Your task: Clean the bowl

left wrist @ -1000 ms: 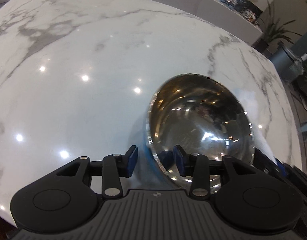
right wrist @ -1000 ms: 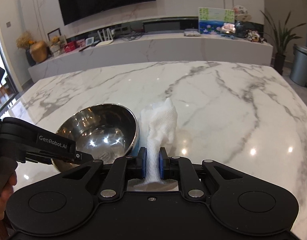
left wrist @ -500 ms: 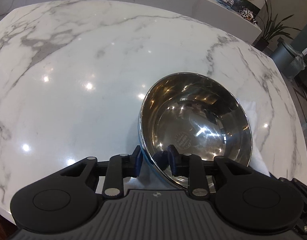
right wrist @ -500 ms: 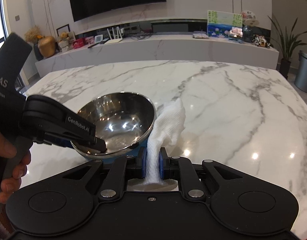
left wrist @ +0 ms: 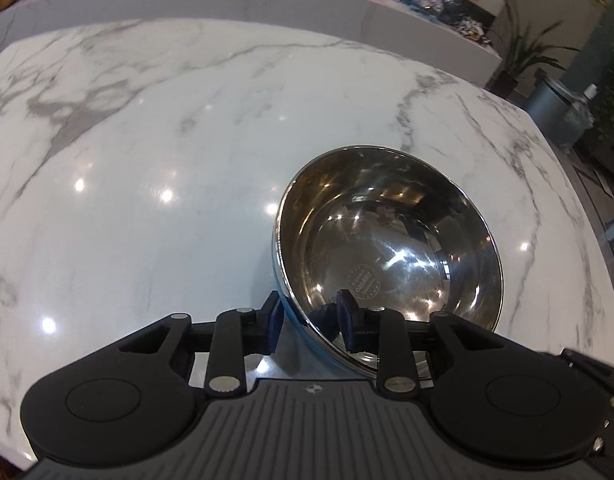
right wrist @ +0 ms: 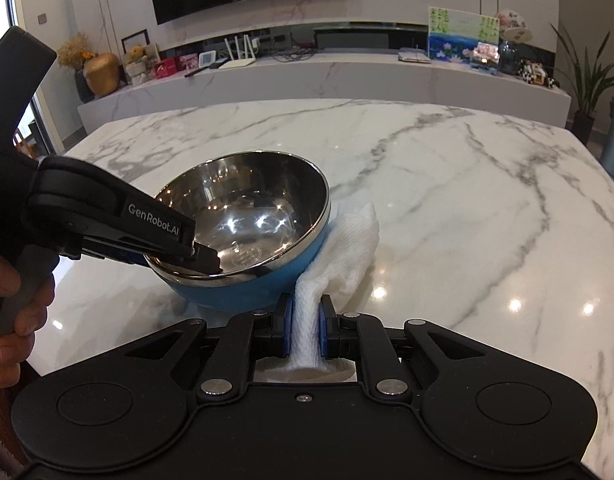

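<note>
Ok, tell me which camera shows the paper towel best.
The right wrist view. There the paper towel rises white and crumpled from the right gripper, whose jaws are shut on it, and leans against the blue outside of the bowl. The left wrist view shows none of it: the bowl blocks that side.

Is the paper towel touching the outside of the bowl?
Touching. The right wrist view shows the paper towel pressed against the bowl at its blue outer wall, no gap visible.

Bowl [right wrist: 243,220] tilted on table [right wrist: 467,184], paper towel [right wrist: 347,248] touching its right side — counter [right wrist: 307,76] behind
</note>
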